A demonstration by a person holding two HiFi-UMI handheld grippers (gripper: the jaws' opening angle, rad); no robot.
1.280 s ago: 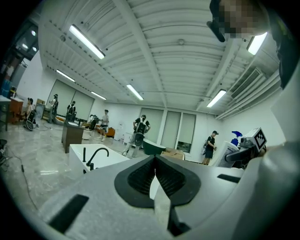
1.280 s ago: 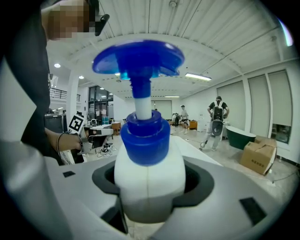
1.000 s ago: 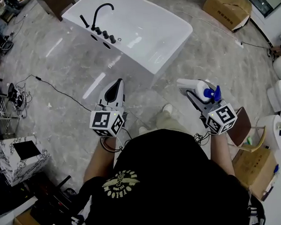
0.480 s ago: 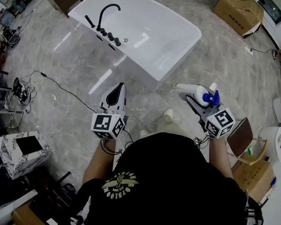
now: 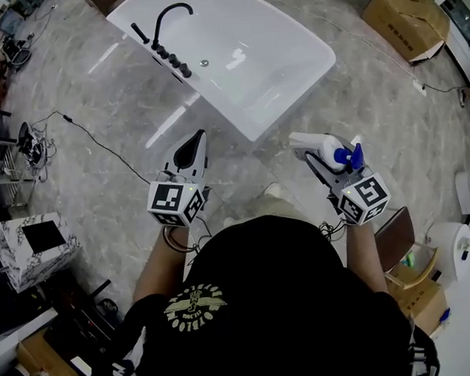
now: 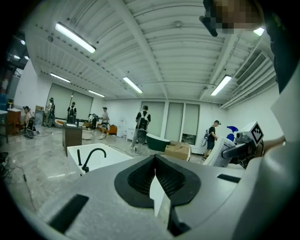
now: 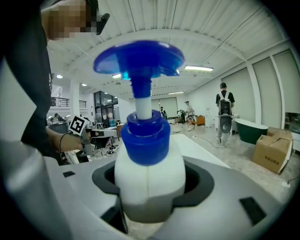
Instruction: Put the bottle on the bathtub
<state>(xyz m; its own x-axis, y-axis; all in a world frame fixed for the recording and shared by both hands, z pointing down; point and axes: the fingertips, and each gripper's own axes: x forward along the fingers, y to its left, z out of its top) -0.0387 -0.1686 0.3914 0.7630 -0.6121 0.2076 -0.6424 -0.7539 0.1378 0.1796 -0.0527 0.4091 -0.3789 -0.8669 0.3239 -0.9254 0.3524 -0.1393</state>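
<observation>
A white pump bottle [image 5: 321, 149] with a blue cap and pump head [image 7: 139, 60] lies sideways in my right gripper [image 5: 318, 157], whose jaws are shut on its body [image 7: 149, 180]. The white bathtub [image 5: 292, 78] with a black curved tap [image 5: 168, 18] stands on the floor ahead, beyond both grippers. My left gripper [image 5: 192, 152] points toward the tub's near side, jaws shut with nothing between them. In the left gripper view the tub [image 6: 93, 157] and tap [image 6: 90, 156] show at the left, and the held bottle [image 6: 219, 152] at the right.
Cardboard boxes [image 5: 405, 11] sit at the far right, another [image 5: 423, 293] by a chair [image 5: 396, 234] on my right. A marble-patterned box [image 5: 30, 249] and a black cable [image 5: 99, 147] lie on the left floor. Several people stand in the background [image 6: 142, 125].
The view has shifted a little; the tub sits slightly higher and more to the left in the head view. Both grippers keep their hold and pose.
</observation>
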